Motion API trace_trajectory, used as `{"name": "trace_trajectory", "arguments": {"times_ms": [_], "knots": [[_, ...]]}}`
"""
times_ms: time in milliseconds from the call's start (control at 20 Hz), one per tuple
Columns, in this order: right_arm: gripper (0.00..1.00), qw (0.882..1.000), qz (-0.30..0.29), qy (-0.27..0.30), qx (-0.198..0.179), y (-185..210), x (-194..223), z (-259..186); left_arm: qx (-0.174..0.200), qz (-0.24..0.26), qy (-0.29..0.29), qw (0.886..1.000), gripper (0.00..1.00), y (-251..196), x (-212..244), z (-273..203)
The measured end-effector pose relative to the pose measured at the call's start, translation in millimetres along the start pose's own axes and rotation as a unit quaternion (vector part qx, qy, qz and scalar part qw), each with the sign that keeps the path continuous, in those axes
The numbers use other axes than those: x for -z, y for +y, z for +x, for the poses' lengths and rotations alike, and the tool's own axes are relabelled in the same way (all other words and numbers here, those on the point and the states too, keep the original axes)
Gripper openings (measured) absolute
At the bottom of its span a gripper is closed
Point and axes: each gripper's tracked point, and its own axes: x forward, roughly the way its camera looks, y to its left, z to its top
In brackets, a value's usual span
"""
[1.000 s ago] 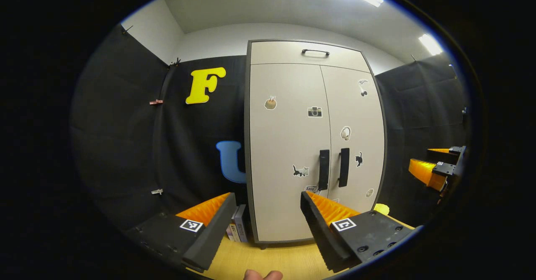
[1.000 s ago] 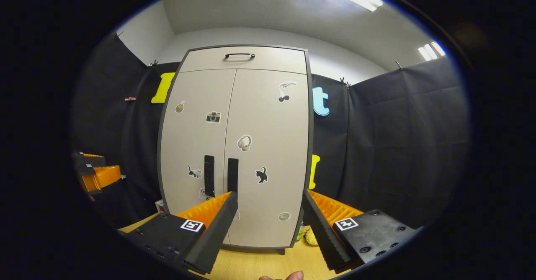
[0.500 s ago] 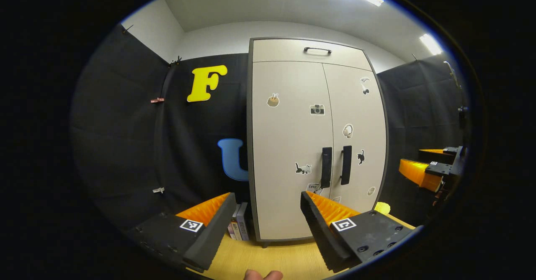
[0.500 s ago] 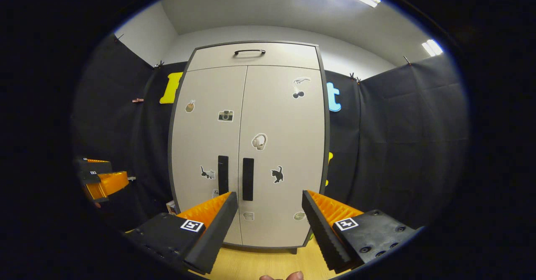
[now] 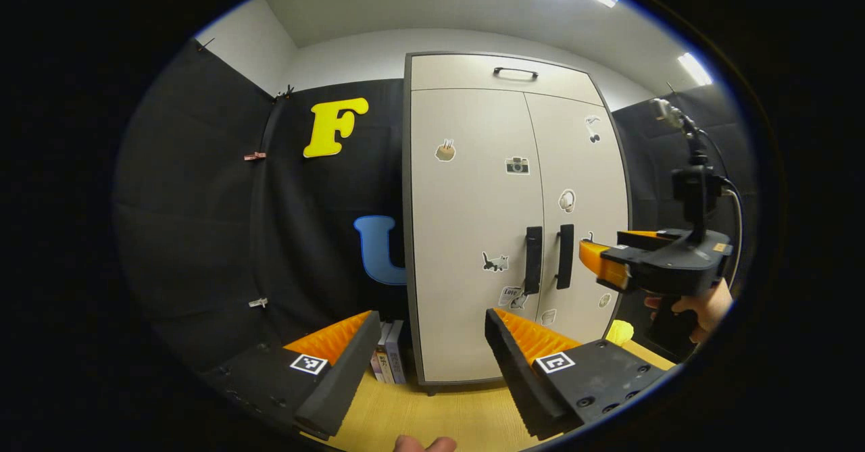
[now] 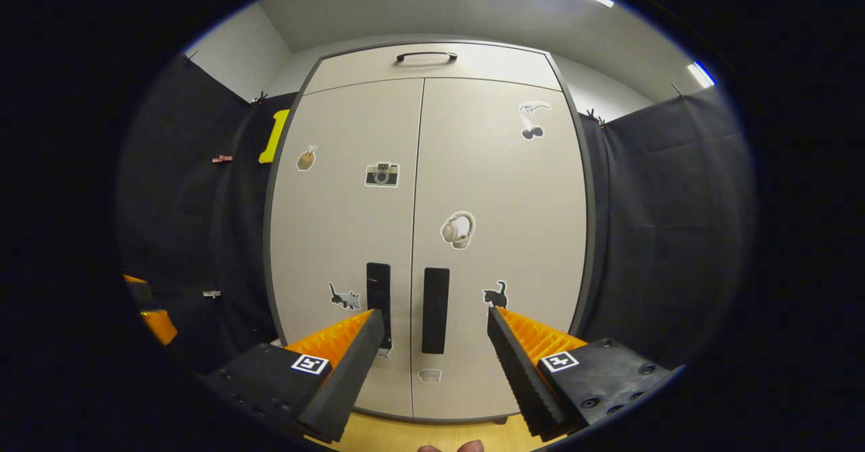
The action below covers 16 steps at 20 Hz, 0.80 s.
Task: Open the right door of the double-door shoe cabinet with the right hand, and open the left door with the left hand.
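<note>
In the right gripper view the cabinet (image 6: 432, 236) is cut off at its base, both doors closed; the spread right gripper (image 6: 432, 334) frames the right handle (image 6: 435, 310) at 12 o'clock, not touching. In the left gripper view the left gripper (image 5: 432, 334), also spread, sits farther back, with the left handle (image 5: 533, 260) at 1 o'clock and books (image 5: 388, 361) half hidden beside the cabinet

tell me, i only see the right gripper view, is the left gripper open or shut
observer: open. The left gripper has its fingers wide apart and is short of the cabinet.
operator: anything down low i'm missing
observer: books stand upright beside the cabinet's lower left corner.
operator: and the other side
observer: a small yellow object sits by the lower right corner.
</note>
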Motion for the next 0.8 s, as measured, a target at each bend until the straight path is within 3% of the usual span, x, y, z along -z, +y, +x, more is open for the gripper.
{"name": "trace_trajectory", "arguments": {"times_ms": [200, 400, 500, 650, 800], "knots": [[0.98, 1.000, 0.015, 0.011, 0.018, -9.9, 11.5, 40.1, -0.003, -0.007, 0.007, 1.000, 0.96, 3.6, 6.9, 4.9], [0.98, 0.999, 0.028, 0.032, 0.010, -7.2, 30.9, 68.6, -0.003, -0.006, 0.011, 1.000, 0.96, 5.7, 9.6, 10.7], [0.95, 0.999, 0.026, 0.036, 0.004, -2.6, 37.7, 79.1, -0.002, -0.006, 0.012, 1.000, 0.96, 6.3, 10.1, 13.5], [0.84, 0.999, 0.018, 0.048, 0.003, 3.1, 46.0, 90.7, -0.002, -0.008, 0.013, 1.000, 0.96, 6.4, 10.1, 17.1], [0.84, 0.998, 0.020, 0.061, 0.006, 5.5, 56.9, 99.3, -0.006, -0.008, 0.012, 1.000, 0.96, 8.8, 10.4, 19.4]]}}
